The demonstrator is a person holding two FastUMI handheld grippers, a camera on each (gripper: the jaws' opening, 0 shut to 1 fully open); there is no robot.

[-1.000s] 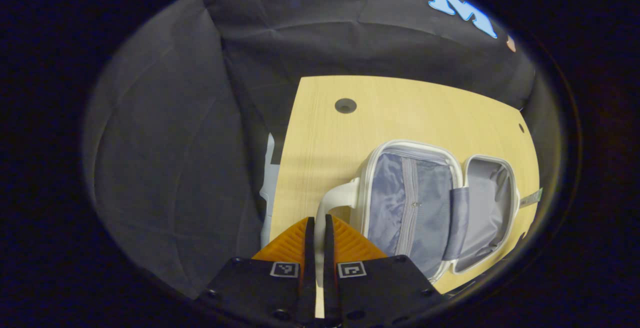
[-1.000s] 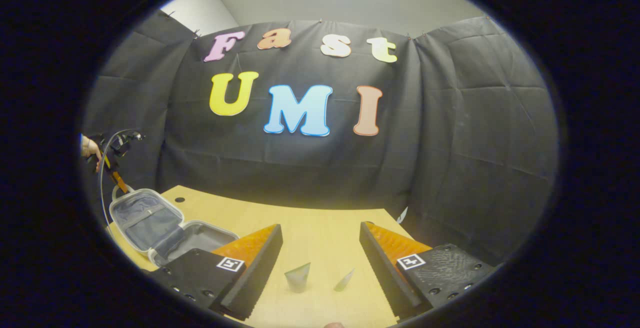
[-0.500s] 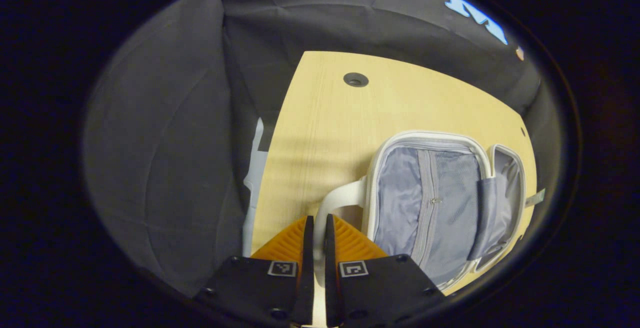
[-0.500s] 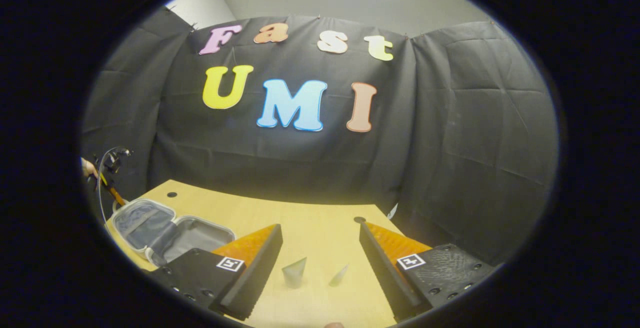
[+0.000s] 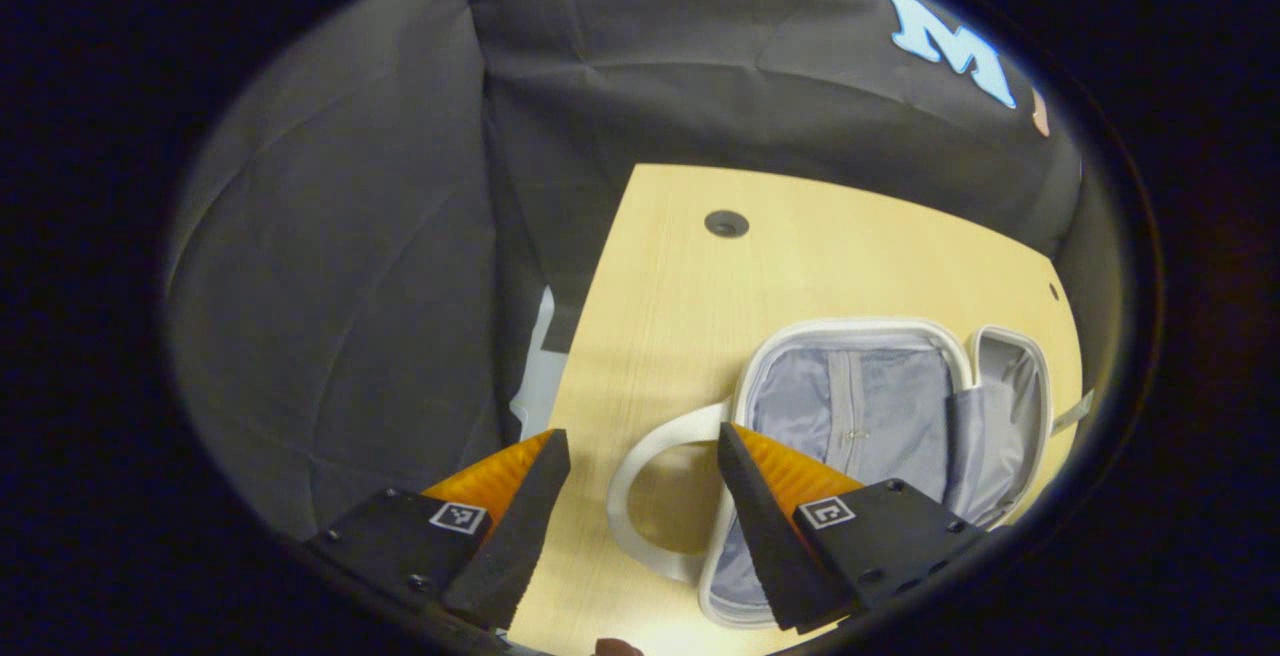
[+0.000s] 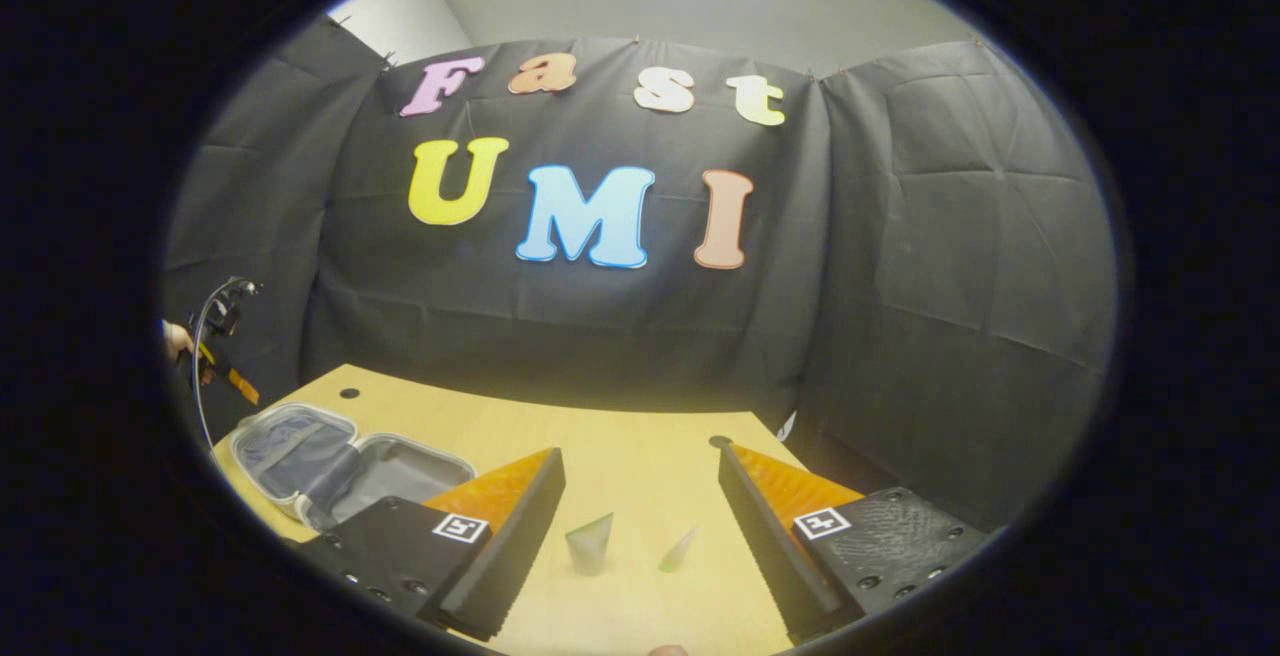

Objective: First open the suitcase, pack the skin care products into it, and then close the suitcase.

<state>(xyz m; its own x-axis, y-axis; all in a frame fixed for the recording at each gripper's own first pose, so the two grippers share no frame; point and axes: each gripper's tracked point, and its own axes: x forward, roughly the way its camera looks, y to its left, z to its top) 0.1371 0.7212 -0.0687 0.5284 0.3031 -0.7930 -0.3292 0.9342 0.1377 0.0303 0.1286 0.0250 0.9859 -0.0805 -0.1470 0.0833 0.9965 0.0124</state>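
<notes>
A: Though the fingers carry small square black-and-white markers, is there any brand or writing to read on the task's things?

B: None that I can make out. The suitcase (image 5: 880,416) is a plain white shell with grey lining and no legible label.

A: Where does it lie?

B: Flat on the bench (image 5: 800,246), opened out, both halves facing up. In the left gripper view its long axis runs across the picture, with the white handle (image 5: 650,496) looping toward the camera.

A: And the left gripper (image 5: 640,506)?

B: Its fingers stand wide apart, one on each side of the handle, gripping nothing.

A: The right gripper (image 6: 640,526)?

B: Spread wide too, holding nothing, over bare bench (image 6: 620,446). The suitcase (image 6: 340,461) sits well to its left, and two small pale cone-shaped items (image 6: 590,544) rest between its fingers.
</notes>
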